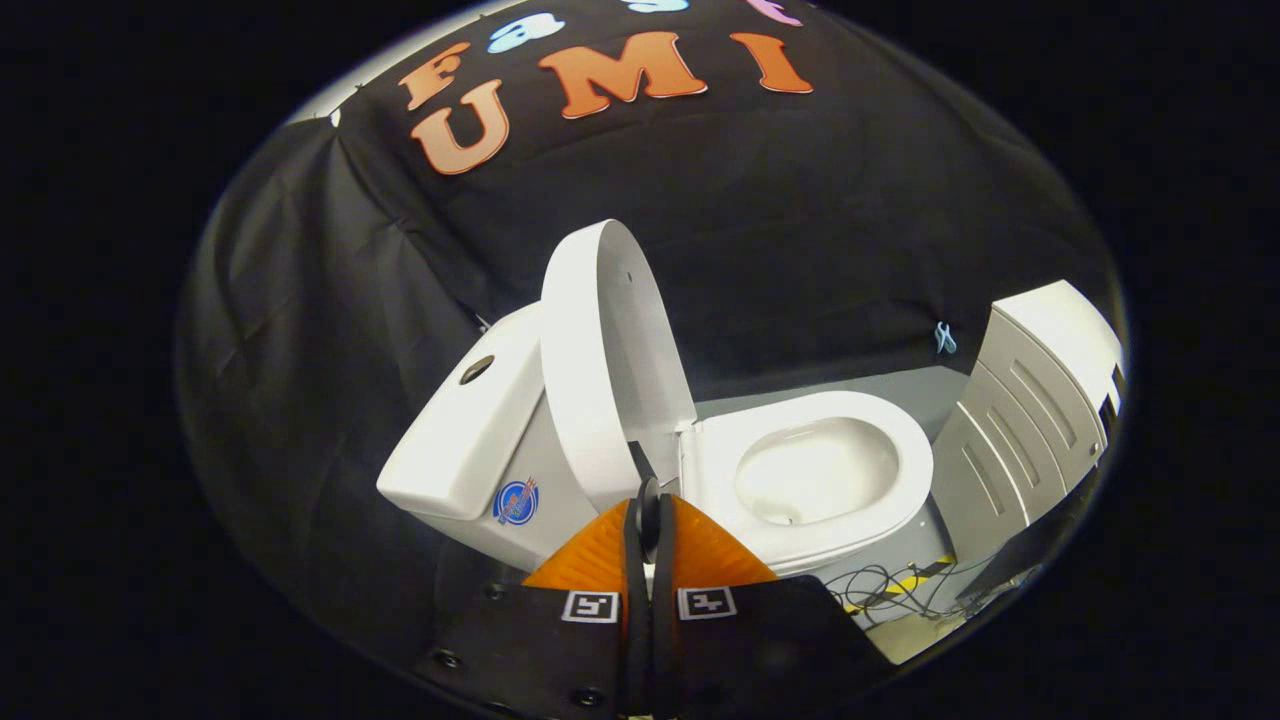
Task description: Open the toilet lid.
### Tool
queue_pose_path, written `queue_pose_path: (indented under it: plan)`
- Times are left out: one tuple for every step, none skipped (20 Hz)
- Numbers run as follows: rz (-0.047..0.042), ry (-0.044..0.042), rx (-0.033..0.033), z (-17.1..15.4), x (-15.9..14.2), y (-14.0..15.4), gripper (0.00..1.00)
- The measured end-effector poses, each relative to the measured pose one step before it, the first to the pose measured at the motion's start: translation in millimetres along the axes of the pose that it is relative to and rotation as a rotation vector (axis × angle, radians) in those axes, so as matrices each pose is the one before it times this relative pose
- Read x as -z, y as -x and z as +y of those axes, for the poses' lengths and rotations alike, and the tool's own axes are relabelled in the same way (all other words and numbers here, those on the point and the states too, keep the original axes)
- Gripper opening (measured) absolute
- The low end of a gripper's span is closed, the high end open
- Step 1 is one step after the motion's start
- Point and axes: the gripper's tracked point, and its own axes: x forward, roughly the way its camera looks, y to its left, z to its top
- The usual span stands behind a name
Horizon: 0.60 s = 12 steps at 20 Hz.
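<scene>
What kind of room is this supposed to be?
Most likely a mock bathroom set up in a cloth-walled booth, not a real one. A white toilet stands with its lid raised against the cistern, a white cabinet beside it. The gripper sits shut just before the lid.

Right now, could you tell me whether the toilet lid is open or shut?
Open: the lid stands raised by the tank, leaving the seat and bowl exposed. The tongs are closed, fingers together just before the lid's lower edge.

Dim booth, bright overhead light on white surfaces — sharp centre, fisheye-bent edges
</scene>
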Motion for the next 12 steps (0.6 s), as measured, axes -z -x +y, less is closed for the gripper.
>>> queue_pose_path:
  plan:
    - [-0.00099, 0.01222, -0.00098, 5.64, 0.23, -1.35, 0.08]
    - [0.00102, 0.01184, -0.00387, 7.08, 2.55, -0.03, 0.08]
    - [0.00229, 0.01268, -0.00633, 6.29, 1.70, -0.44, 0.08]
    - [0.00165, 0.01446, -0.00544, 4.91, 1.18, -0.49, 0.08]
    - [0.00171, 0.01323, -0.00362, 6.07, 1.13, -0.47, 0.08]
    - [0.00114, 0.01254, -0.00277, 7.41, 1.40, -3.29, 0.08]
    - [0.00374, 0.01394, -0.00463, 6.52, 1.43, -2.69, 0.08]
    - [0.00451, 0.01457, -0.00611, 4.47, 1.53, -2.57, 0.08]
    - [0.00124, 0.01746, -0.00243, 4.04, 0.39, -1.02, 0.08]
    - [-0.00196, 0.02228, 0.00385, 2.82, 1.30, 0.59, 0.08]
    - [0.00014, 0.02245, 0.00779, 3.13, 2.45, 0.86, 0.08]
    - [-0.00815, 0.02903, 0.01816, 2.11, 1.71, 3.11, 0.08]
